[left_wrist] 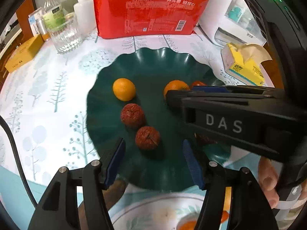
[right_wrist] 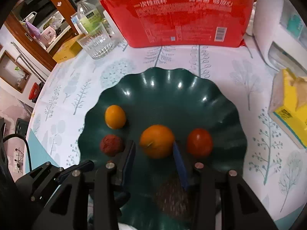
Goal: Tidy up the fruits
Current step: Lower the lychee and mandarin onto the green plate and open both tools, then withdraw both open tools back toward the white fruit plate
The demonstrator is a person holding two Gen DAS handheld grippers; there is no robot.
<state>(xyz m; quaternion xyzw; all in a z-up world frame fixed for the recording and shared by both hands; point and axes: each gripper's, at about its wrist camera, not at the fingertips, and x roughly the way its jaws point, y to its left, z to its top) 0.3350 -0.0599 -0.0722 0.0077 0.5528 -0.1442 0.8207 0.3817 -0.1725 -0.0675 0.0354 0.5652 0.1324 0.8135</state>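
Green scalloped plate (right_wrist: 226,103) holds the fruit: large orange (right_wrist: 157,141) at centre, small orange (right_wrist: 115,119) to its left, red tomato-like fruit (right_wrist: 199,142) to its right, two wrinkled dark-red fruits (left_wrist: 132,116) nearer the left gripper.

Right gripper (right_wrist: 154,161): jaws spread, bracketing the large orange's near side; pads look near it, contact not confirmed. Nothing held.

Left gripper (left_wrist: 152,163): jaws apart, empty, hovering over the plate's near rim just short of the nearer wrinkled fruit (left_wrist: 147,137).

Risks, as I judge them: round orange may roll or squirt forward if the pads close off-centre, knocking the red fruit. The two grippers are close together, so a collision is possible. Drinking glass (right_wrist: 96,43) and red package (right_wrist: 184,17) stand well behind.
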